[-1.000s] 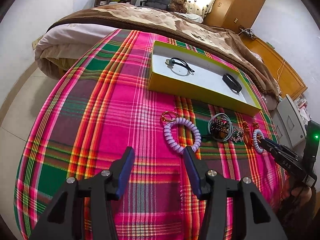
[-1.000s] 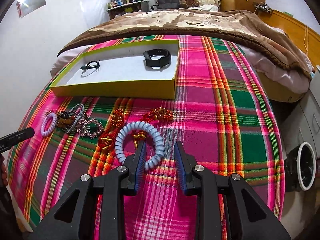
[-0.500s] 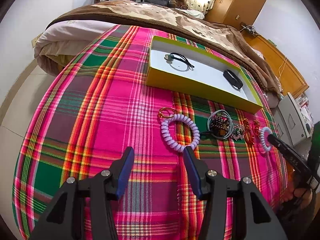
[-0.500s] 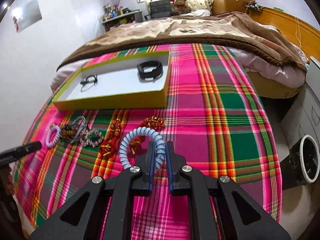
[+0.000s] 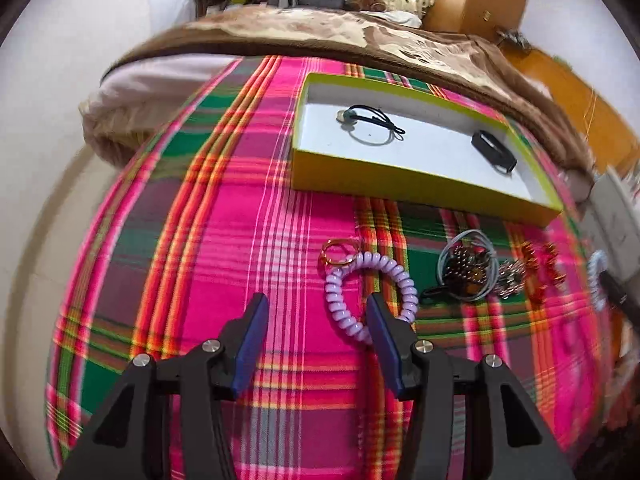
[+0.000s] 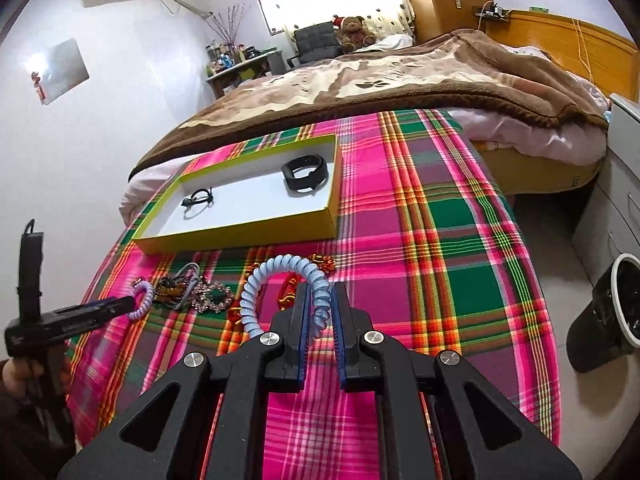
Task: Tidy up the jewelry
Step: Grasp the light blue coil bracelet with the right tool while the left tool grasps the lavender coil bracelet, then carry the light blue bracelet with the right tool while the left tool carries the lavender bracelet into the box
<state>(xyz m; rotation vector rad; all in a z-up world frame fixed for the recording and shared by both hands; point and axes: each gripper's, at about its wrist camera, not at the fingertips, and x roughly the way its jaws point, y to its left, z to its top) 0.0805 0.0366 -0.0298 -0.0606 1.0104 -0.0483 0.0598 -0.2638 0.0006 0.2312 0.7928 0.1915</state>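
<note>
My right gripper (image 6: pixel 319 312) pinches the blue coil bracelet (image 6: pixel 280 276) near the yellow box (image 6: pixel 240 232); my left gripper (image 5: pixel 316 320) gapes wide (holding nothing, 2 fingers apart).

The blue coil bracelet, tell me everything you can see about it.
The blue coil bracelet is a pale blue spiral cord, plastic by its look, bent into a loop. The right hand-held gripper is shut on its near side, and the loop arches up above the plaid cloth, its lower left end near the red and gold pieces. It is outside the box.
</note>
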